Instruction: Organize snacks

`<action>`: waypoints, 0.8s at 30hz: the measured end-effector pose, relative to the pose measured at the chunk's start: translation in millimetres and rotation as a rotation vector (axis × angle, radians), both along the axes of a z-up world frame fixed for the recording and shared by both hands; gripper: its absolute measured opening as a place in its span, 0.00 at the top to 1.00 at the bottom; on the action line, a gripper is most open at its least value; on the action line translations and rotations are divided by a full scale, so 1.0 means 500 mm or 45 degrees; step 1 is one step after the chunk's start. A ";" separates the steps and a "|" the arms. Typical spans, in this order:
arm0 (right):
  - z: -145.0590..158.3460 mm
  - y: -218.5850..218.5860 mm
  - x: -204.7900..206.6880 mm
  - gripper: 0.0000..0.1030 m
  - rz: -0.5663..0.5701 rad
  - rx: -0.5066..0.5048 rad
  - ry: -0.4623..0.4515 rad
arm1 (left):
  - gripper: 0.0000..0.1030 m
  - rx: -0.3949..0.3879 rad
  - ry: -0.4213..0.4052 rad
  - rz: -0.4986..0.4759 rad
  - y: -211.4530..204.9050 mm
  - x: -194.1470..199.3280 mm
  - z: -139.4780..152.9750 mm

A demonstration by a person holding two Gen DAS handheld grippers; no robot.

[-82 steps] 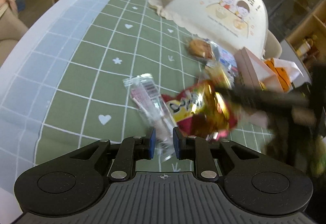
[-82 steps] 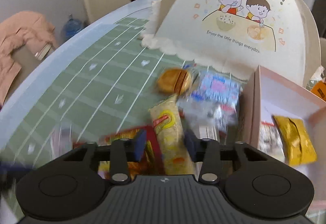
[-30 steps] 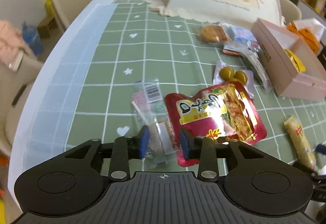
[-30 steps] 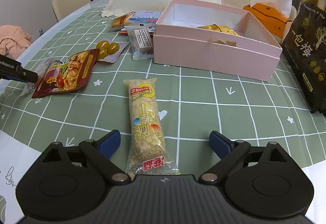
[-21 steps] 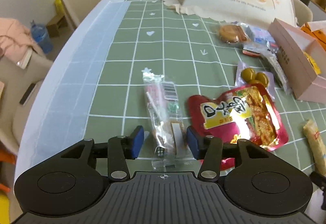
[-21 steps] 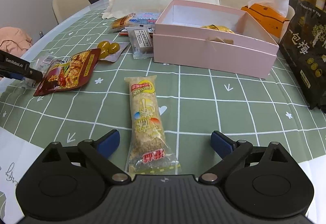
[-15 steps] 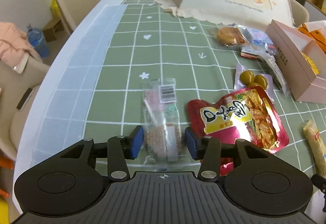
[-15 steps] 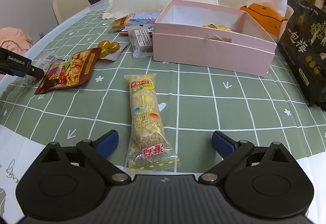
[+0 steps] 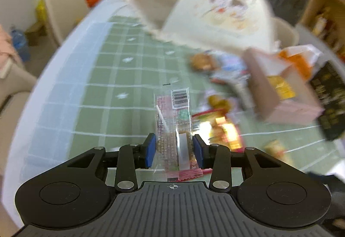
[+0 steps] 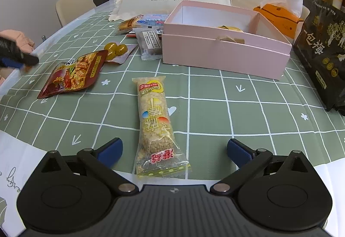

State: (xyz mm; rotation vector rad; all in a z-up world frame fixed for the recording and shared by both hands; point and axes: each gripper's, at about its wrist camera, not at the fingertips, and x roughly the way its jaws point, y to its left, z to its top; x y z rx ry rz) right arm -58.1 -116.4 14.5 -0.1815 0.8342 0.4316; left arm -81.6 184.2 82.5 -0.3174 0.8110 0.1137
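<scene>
The left gripper (image 9: 173, 154) is closing its jaws on a see-through pink snack packet (image 9: 174, 127). The blue pads are touching both sides, and the packet is sticking out forward above the green checked tablecloth (image 9: 120, 77), with a barcode at its far end. The right gripper (image 10: 174, 150) is opening wide and holding nothing. A long yellow rice bar (image 10: 155, 120) is lying flat between its fingers. The pink box (image 10: 224, 51) is sitting farther back.
</scene>
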 end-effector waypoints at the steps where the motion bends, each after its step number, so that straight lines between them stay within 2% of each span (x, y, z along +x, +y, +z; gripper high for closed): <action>1: 0.001 0.000 0.002 0.00 0.004 -0.002 0.006 | 0.59 -0.043 0.001 -0.047 -0.014 0.003 0.006; 3: 0.003 0.002 0.011 0.00 0.032 -0.011 0.025 | 0.59 -0.095 0.035 -0.154 -0.050 0.009 0.003; 6: 0.011 0.004 0.038 0.01 0.084 -0.039 0.079 | 0.59 -0.103 0.100 -0.289 -0.120 0.011 -0.019; 8: 0.018 -0.002 0.053 0.09 0.058 -0.042 0.093 | 0.59 -0.118 0.134 -0.340 -0.155 0.010 -0.036; 12: 0.024 -0.001 0.080 0.14 0.069 -0.055 0.124 | 0.59 -0.119 0.162 -0.349 -0.179 0.007 -0.053; 18: 0.033 0.065 0.098 0.24 0.157 -0.108 0.075 | 0.59 -0.143 0.198 -0.312 -0.170 -0.002 -0.071; 21: 0.034 0.089 0.123 0.37 0.173 -0.072 0.101 | 0.59 -0.151 0.211 -0.325 -0.172 -0.001 -0.075; 22: 0.039 0.093 0.128 0.50 0.181 -0.068 0.122 | 0.59 -0.155 0.214 -0.328 -0.172 -0.003 -0.074; 23: 0.046 0.095 0.128 0.69 0.196 -0.076 0.133 | 0.59 -0.157 0.215 -0.333 -0.174 -0.004 -0.072; 24: 0.054 0.093 0.123 0.72 0.218 -0.080 0.146 | 0.59 -0.159 0.215 -0.339 -0.175 -0.006 -0.071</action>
